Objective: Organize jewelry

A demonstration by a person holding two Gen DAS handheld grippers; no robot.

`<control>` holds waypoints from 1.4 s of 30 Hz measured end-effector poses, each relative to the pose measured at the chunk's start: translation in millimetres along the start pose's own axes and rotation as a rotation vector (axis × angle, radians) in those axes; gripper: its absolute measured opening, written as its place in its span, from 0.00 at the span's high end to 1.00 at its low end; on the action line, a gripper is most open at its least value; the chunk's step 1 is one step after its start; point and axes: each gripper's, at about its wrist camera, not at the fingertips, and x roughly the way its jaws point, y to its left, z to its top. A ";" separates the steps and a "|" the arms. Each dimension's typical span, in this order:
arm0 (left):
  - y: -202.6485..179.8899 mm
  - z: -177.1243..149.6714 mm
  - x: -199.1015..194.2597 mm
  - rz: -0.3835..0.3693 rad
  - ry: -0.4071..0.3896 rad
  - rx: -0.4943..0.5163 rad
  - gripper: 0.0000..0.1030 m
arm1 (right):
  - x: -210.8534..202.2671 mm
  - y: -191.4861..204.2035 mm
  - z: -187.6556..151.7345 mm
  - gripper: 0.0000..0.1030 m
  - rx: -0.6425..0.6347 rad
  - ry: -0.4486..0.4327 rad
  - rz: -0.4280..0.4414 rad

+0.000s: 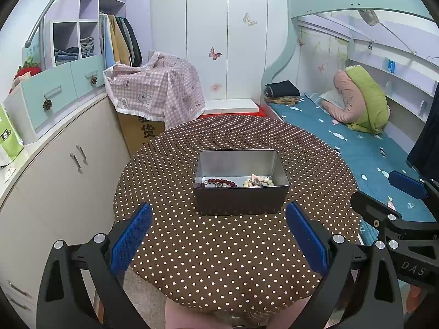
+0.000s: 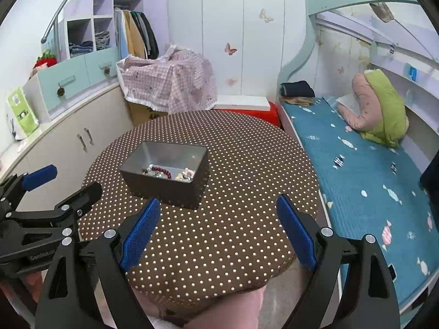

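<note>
Both tongs are hanging released over the near part of the round bench (image 1: 192,246) w/ brown polka-dot cloth, nothing btwn the blue pads. Left tongs (image 1: 218,235) are sitting wide apart, facing the metal tin (image 1: 241,194) straight on; right tongs (image 2: 218,233) are also spread, w/ the tin (image 2: 167,189) lying ahead and to the left. The tin is standing upright near the bench centre, open on top, not touched by either tongs. Inside it, on the floor by the near wall, a dark red bead bracelet (image 1: 222,182) is lying on the left and a pale bead bracelet w/ pink piece (image 1: 259,181) on the right, close together; whether they're touching, can't tell. Same pieces are showing in the right view: red beads (image 2: 162,170), pale ones (image 2: 185,176). Bed w/ blue sheet (image 2: 356,164) is running along the bench's right side.
</note>
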 end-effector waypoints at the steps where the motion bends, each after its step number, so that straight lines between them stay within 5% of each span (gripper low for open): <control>1: 0.1 0.1 0.1 0.001 0.000 0.000 0.08 | 0.0 -0.2 0.0 0.19 0.000 0.000 0.000; 42: -3.1 2.4 8.4 0.002 0.031 0.001 0.08 | 10.1 0.1 -1.2 0.19 0.033 0.021 0.004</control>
